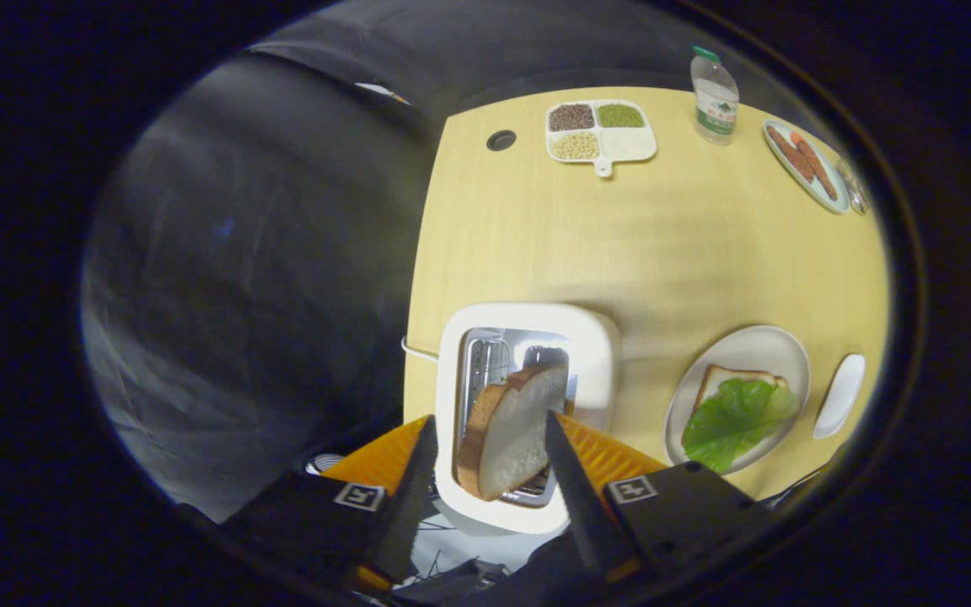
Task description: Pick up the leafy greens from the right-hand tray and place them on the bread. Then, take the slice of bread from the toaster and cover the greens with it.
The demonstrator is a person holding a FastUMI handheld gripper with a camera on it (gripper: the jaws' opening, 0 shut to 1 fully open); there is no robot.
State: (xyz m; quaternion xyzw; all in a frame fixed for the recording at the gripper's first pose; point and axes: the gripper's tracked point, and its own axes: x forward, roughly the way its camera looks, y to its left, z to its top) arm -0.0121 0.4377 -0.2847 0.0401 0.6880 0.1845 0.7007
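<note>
A white toaster (pixel 595 337) stands at the near left corner of the wooden table (pixel 620 244). A slice of bread (pixel 506 438) sticks up out of its slot, leaning a little. My gripper (pixel 490 419) hovers over the toaster, open, with the slice between the fingers. The right finger overlaps the slice's face, and a gap shows between the left finger and the crust. To the right, a white plate (pixel 755 346) carries another bread slice (pixel 734 373) with a green lettuce leaf (pixel 734 417) lying on top.
A small white dish (pixel 841 394) sits right of the plate. At the far side are a divided tray of beans (pixel 624 145), a water bottle (pixel 714 97) and a plate of sausages (pixel 806 160). The table's left edge runs just beside the toaster.
</note>
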